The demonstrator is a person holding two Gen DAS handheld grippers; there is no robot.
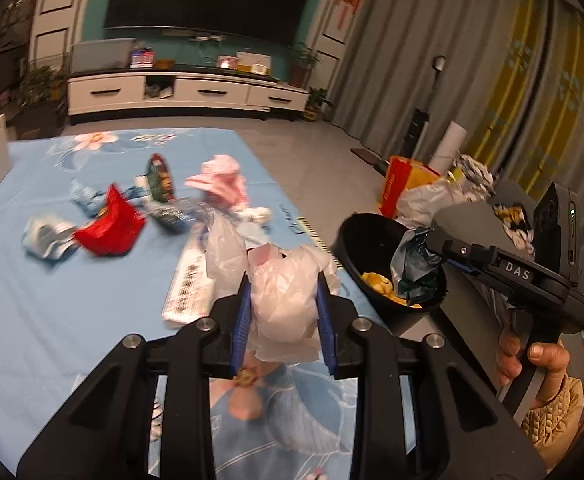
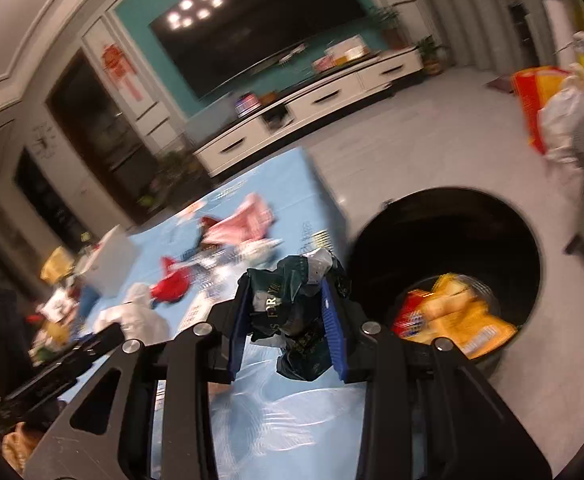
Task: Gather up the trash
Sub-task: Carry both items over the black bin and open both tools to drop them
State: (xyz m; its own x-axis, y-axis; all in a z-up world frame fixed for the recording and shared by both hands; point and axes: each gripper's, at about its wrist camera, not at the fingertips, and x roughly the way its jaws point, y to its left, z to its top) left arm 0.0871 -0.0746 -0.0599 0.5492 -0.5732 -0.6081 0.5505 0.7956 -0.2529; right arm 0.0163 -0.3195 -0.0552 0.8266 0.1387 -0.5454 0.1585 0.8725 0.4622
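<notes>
1. Already both tongs are loaded. The left tongs [image 1: 282, 304] are closed to a narrow gap on a crumpled white plastic bag [image 1: 288, 300], held above the blue flowered cloth on the bench [image 1: 72, 320]. The right tongs [image 2: 288, 316] are pinched on a dark green wrapper [image 2: 292, 308], which in the left wrist view hangs just over the rim of the black bin [image 1: 372, 236].

2. Risk at the bin — the dark green wrapper sits at the rim rather than over the middle. Let go there, it could catch the edge and fall to the floor [image 1: 324, 160].

3. Risk with the bag — much of the film bulges loose beyond the pads. A quick swing could tug it free, or trail it across the litter on the cloth.

4. Risk of a clash — both tongs seem bound for the same opening, so the left could knock the right, or tip the bin.

5. More trash remains on the bench: a red wrapper [image 1: 110, 228], a pink wrapper [image 1: 220, 180] and others.
</notes>
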